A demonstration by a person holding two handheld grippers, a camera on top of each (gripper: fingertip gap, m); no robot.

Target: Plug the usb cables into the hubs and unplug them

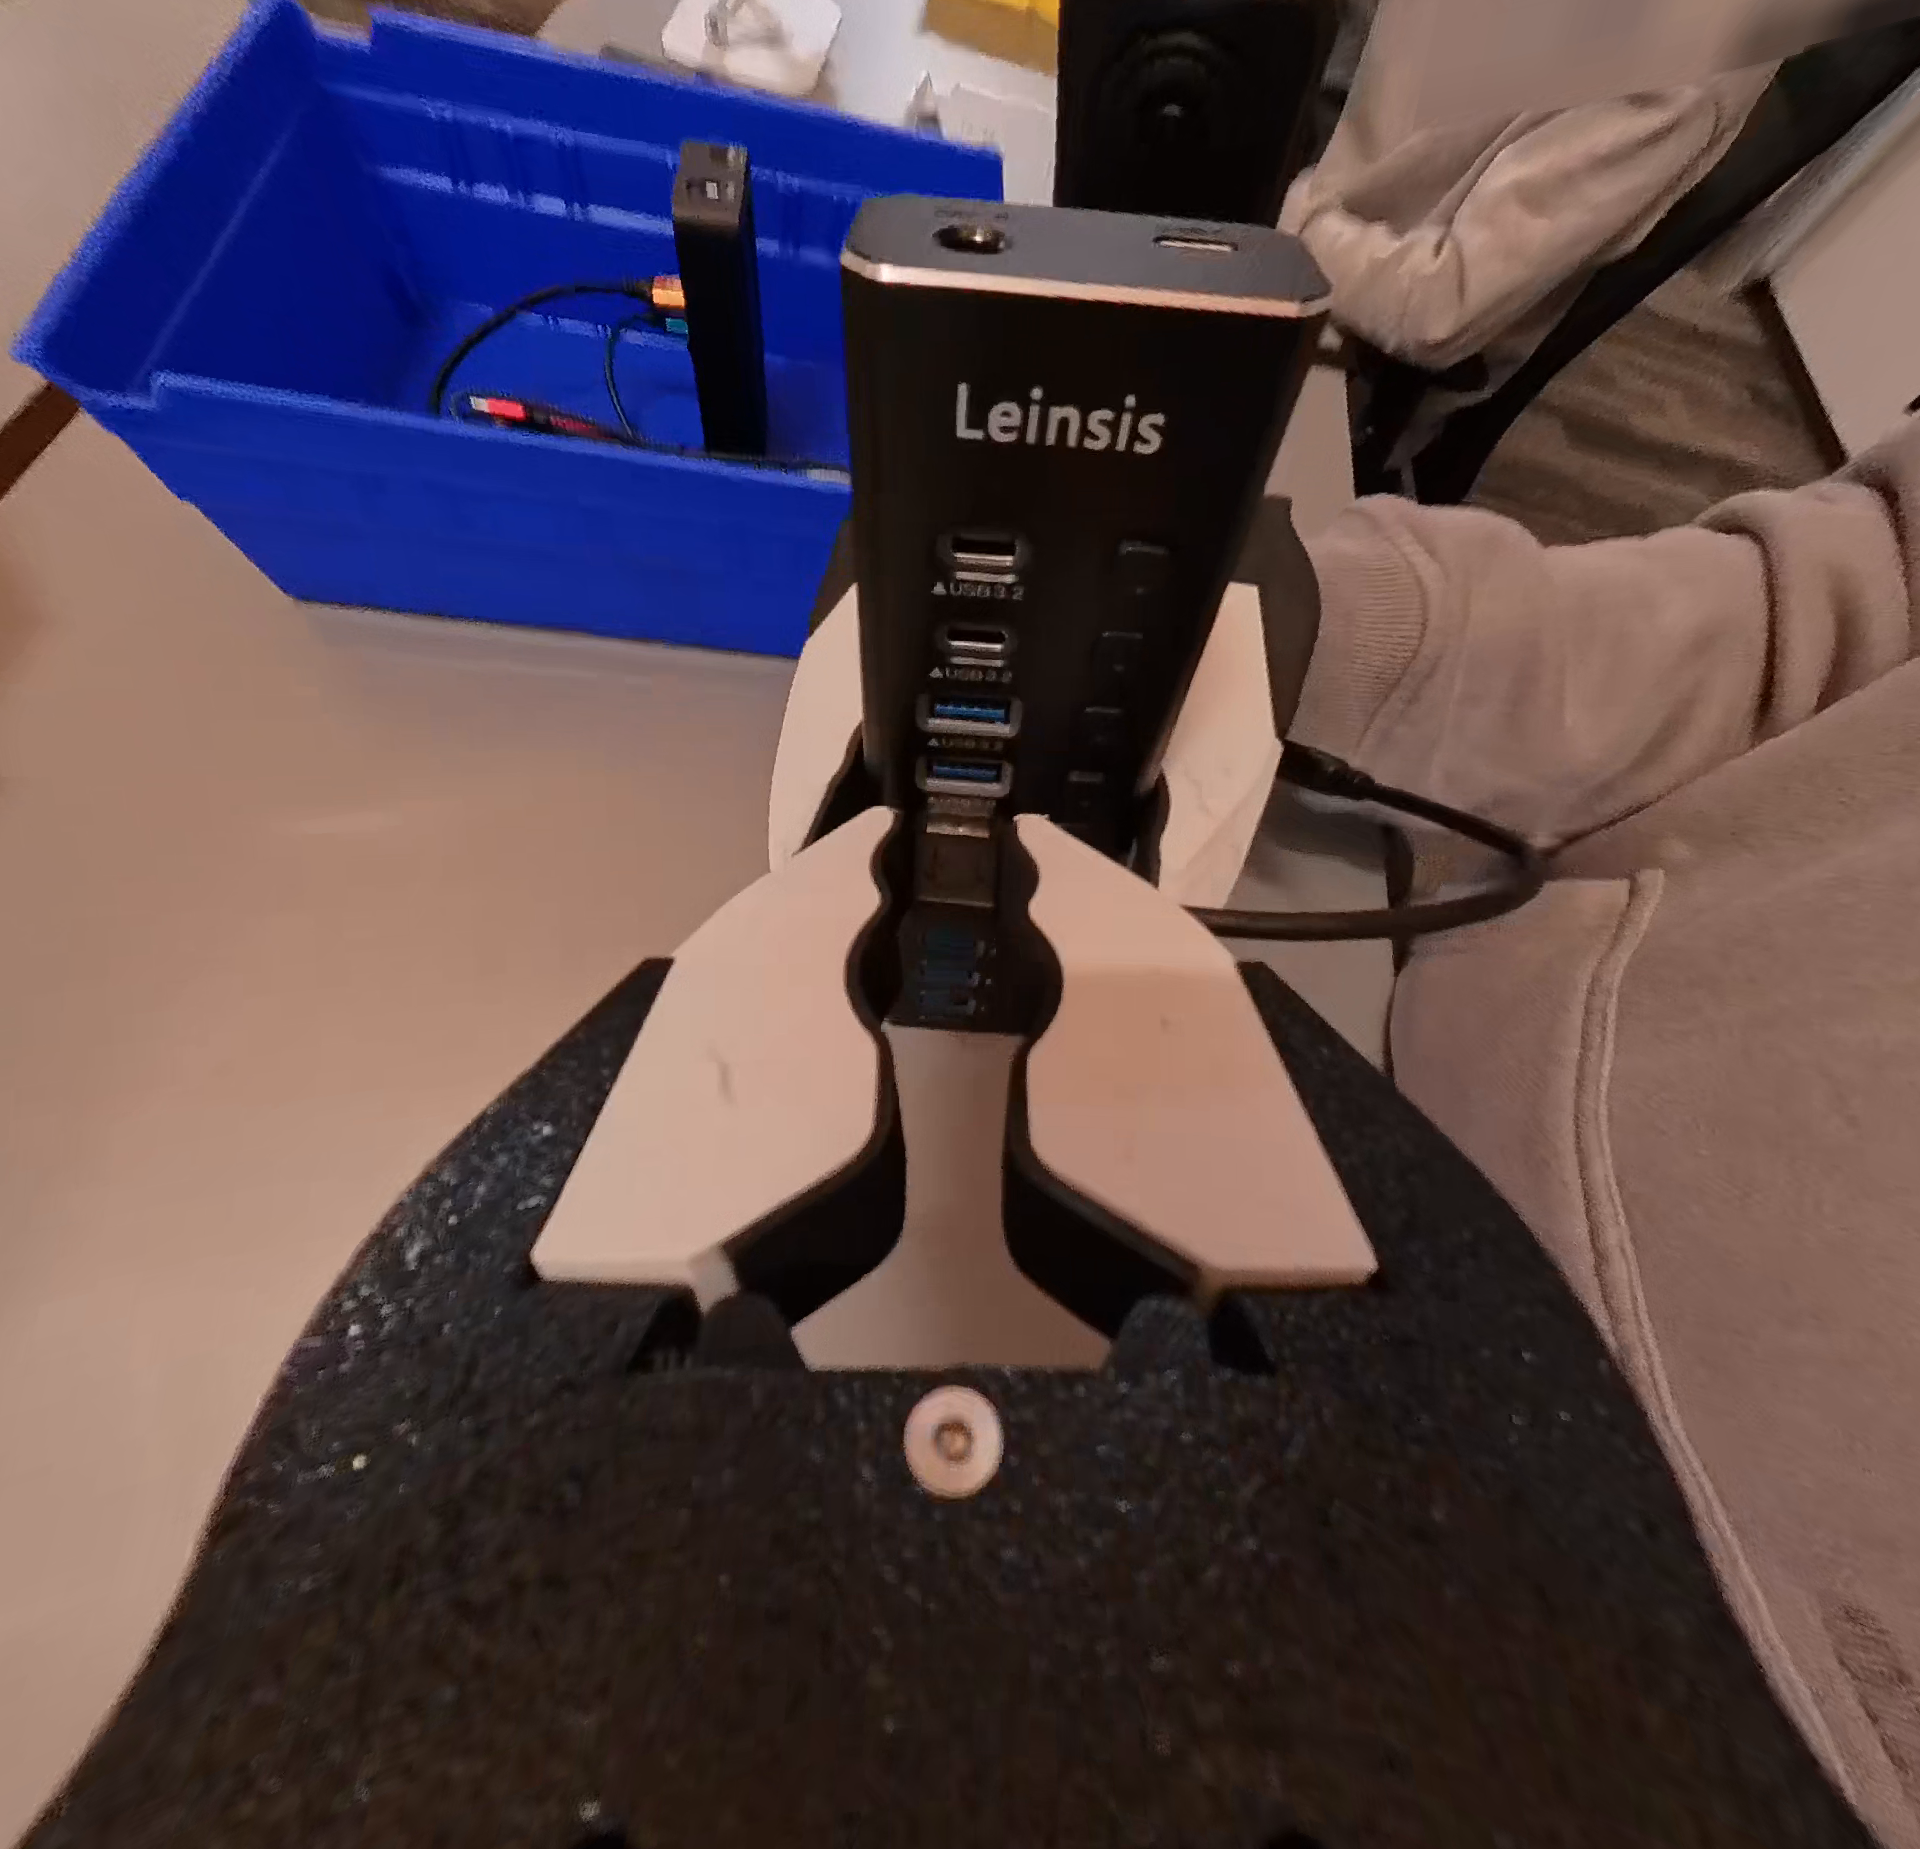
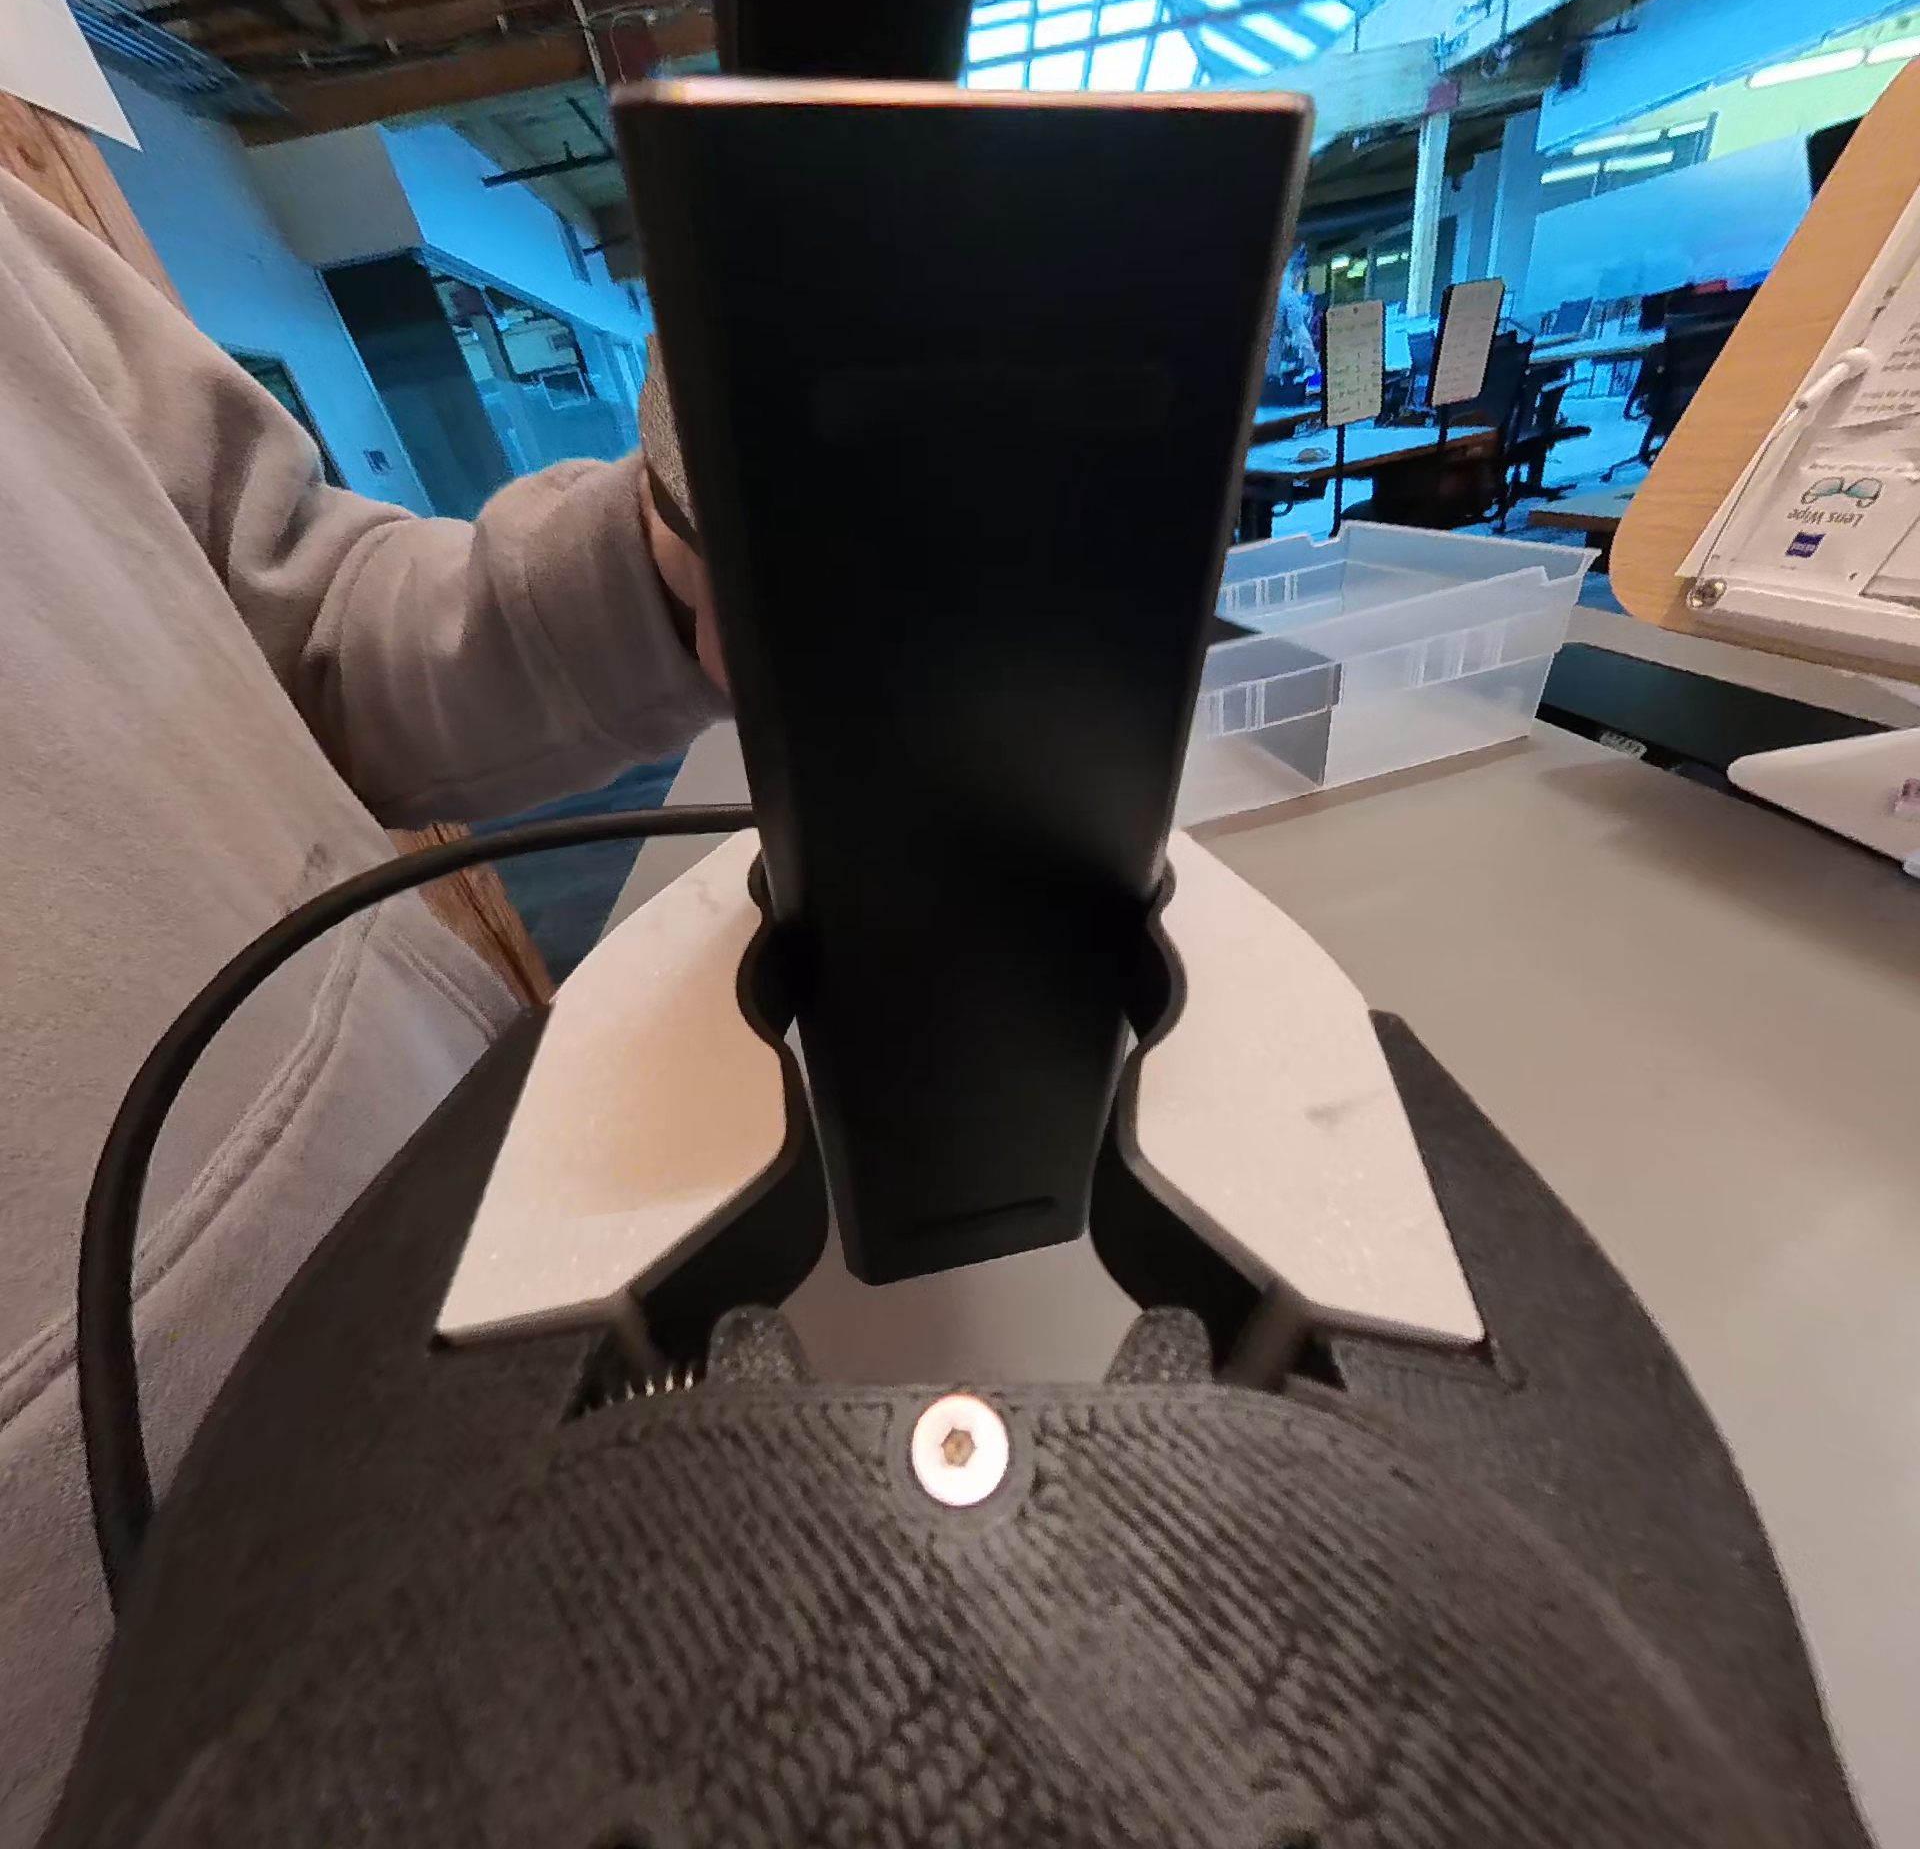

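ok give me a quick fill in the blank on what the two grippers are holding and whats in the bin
1. The right gripper is shut on the black ____, held upright.
2. The left gripper pinches a USB plug at the hub's port face, its ____ cable trailing right.
3. A second hub stands in the ____ bin with cables.

Missing words: hub; black; blue

We see warm, dim light in the left wrist view with blurred, bent edges; the right wrist view's background glows blue.
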